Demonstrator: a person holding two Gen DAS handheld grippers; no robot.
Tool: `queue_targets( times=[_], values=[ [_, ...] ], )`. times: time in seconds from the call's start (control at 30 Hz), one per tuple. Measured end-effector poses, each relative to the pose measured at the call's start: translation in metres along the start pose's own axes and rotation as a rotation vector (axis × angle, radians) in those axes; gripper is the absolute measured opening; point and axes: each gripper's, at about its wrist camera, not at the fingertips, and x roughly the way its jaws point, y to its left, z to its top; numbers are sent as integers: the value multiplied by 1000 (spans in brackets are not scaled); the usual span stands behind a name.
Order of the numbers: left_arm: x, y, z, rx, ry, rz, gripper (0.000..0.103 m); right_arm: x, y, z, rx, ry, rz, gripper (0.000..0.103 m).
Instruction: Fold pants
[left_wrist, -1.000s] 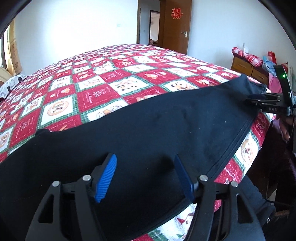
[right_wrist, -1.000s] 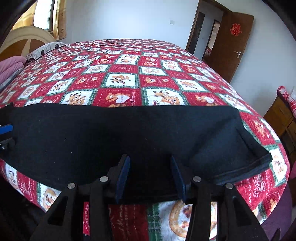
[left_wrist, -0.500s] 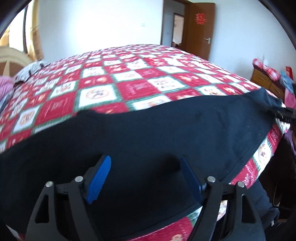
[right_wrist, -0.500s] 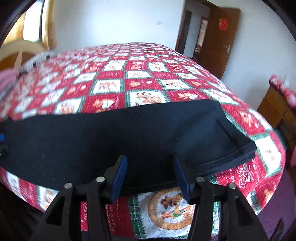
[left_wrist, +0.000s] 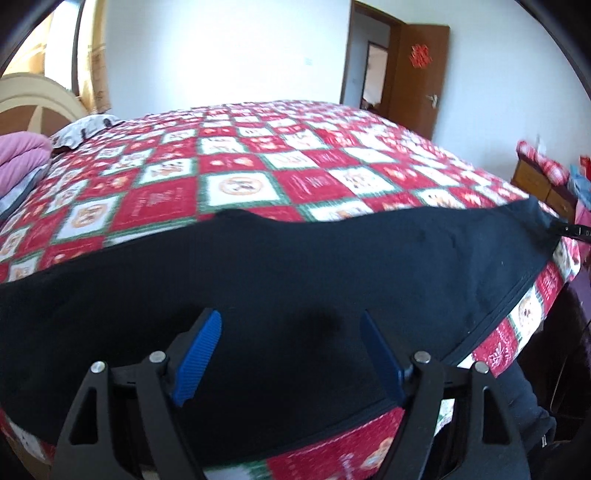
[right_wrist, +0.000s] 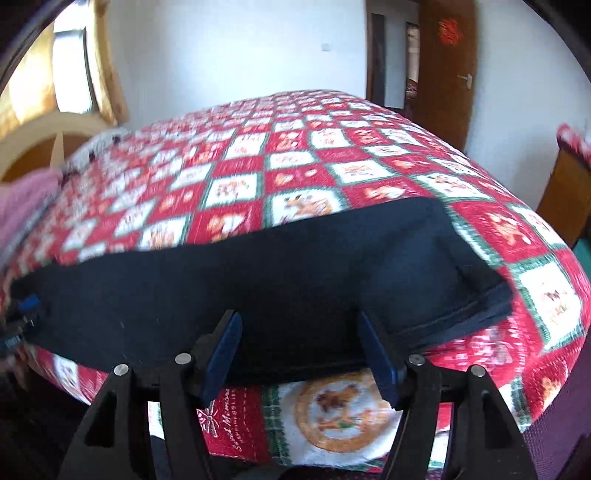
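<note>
Left wrist view: flat black fabric pants (left_wrist: 295, 280) run 9-to-3 under the spread left gripper (left_wrist: 290, 354); right gripper (right_wrist: 299, 350) likewise spread (neither pinching).

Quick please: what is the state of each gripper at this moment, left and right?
Left gripper: open, above the black pants, holding nothing.
Right gripper: open, at the near edge of the pants, holding nothing.
</note>
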Motion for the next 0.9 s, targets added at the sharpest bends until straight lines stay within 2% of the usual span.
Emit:
queue_targets(
  times=[0.1,0.23,0.3,0.4,0.5,0.67,0.8,0.87,0.9],
  values=[
    [-8,17,-4,-24,-26,49,91,-24,-30,7,144,-88,8,67],
    [-18,44,-9,-88,-65,115,91,-48,-91,3,450,-190,-17,67],
    [-27,58,-10,-117,-94,140,91,-48,-112,-5,557,-184,-24,67],
    [-33,78,-12,-151,-108,183,92,-43,-129,-14,661,-155,24,66],
    [-33,97,-15,-199,-113,205,93,-39,-130,-17,695,-143,60,58],
    [-20,118,-28,-272,-90,196,94,-28,-121,-15,684,-121,126,45],
    [-18,112,-31,-235,-93,223,94,-25,-120,-20,680,-136,123,38],
    [-19,112,-32,-229,-94,225,94,-25,-126,-23,690,-155,138,30],
    [-19,113,-33,-229,-96,225,94,-24,-126,-24,691,-156,141,21]
  ],
)
